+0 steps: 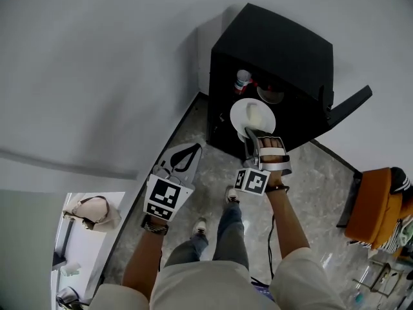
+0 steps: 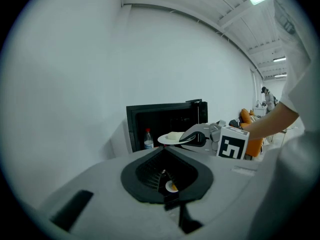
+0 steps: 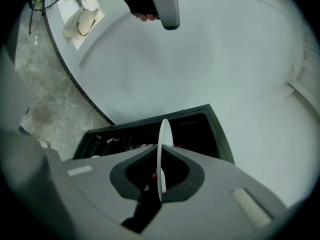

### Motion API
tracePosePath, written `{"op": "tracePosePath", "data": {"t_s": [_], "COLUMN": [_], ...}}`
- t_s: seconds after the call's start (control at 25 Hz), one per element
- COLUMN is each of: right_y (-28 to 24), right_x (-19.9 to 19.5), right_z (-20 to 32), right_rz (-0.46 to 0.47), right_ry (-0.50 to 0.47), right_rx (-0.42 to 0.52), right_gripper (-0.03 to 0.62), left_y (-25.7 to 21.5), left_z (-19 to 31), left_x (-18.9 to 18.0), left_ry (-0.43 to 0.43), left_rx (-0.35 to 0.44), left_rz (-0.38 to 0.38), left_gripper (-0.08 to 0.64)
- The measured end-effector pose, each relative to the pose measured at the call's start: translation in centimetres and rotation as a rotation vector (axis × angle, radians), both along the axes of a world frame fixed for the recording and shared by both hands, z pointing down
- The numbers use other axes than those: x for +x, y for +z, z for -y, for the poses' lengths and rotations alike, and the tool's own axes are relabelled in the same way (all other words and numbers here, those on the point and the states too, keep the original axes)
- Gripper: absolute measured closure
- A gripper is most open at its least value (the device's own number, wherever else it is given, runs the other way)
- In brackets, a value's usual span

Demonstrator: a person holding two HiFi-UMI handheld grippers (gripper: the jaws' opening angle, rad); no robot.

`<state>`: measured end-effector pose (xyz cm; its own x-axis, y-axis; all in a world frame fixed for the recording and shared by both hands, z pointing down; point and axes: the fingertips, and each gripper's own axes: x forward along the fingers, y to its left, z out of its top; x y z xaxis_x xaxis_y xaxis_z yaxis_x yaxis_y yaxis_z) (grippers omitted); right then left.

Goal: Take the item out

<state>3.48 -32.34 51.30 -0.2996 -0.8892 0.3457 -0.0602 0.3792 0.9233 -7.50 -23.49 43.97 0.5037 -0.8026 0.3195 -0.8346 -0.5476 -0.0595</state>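
Observation:
A white plate with a pale lump of food hangs just in front of the open black cabinet. My right gripper is shut on the plate's near rim. In the right gripper view the plate stands edge-on between the jaws of the right gripper. My left gripper is lower left, beside the white wall, shut on nothing. From the left gripper I see the plate held level before the cabinet.
A plastic bottle and a bowl stay inside the cabinet, and its door swings open to the right. An orange chair stands far right. The person's legs and shoes are on the marble floor below.

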Motion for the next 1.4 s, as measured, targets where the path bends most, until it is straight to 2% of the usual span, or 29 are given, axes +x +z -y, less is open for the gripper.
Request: {"op": "tracePosePath", "data": {"t_s": [0.16,0.68,0.88,1.16,1.4], "right_y": [-2.3,-11.4,-14.2,-16.9,-18.0], "right_x": [-0.7,-1.4,-1.6,-0.1,1.2], "right_z": [-2.4,-9.0,-12.3,-15.5,-18.1], "right_rz": [0.004,0.084,0.092,0.161,0.147], "right_ry": [-0.02,-0.037,-0.056,-0.025,0.011], "right_rx": [-0.033,-0.008,0.007,-0.015,-0.004], "right_gripper": [0.569,0.569,0.568,0.568,0.568], "left_y": [-1.8,-7.4,-9.5,-11.6,-12.6], "left_z": [-1.1,-4.2,-5.7,-7.6,-9.9], "left_x": [0.0,1.2,1.6,3.0,4.8], "left_ry": [0.016,0.096,0.098,0.142,0.197], "left_rx": [0.028,0.132,0.157,0.202,0.223], "left_rz": [-0.012,-0.021,-0.03,-0.031,-0.024], "left_gripper": [0.563,0.563,0.563,0.563,0.563]}}
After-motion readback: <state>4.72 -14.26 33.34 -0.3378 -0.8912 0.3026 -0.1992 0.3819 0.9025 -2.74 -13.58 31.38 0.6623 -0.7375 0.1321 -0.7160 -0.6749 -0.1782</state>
